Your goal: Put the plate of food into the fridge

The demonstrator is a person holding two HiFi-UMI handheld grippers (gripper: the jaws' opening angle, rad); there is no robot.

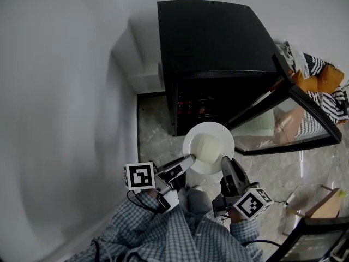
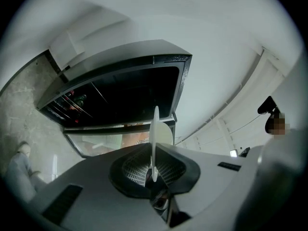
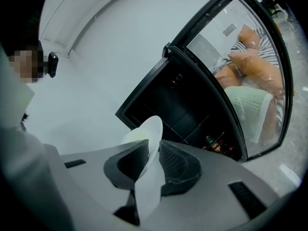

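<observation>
A round, smooth white plate [image 1: 188, 139] carrying a pale, blocky slab of food [image 1: 209, 145] hangs level just outside the open mouth of a boxy black mini fridge [image 1: 218, 37]. The left hand-held gripper [image 1: 190, 160] is clenched on the plate's rim at about 8 o'clock and the right hand-held gripper [image 1: 226, 165] at about 5 o'clock, each pinching the thin edge between ribbed dark pads [image 2: 137, 170]. The fridge's glass-paned door [image 1: 283, 119] stands swung out toward 3 o'clock, thin wire shelves [image 2: 96, 97] cross the dark interior with a few bottles [image 3: 216, 146] low inside, and the floor [image 1: 152, 130] below is mottled grey stone.
</observation>
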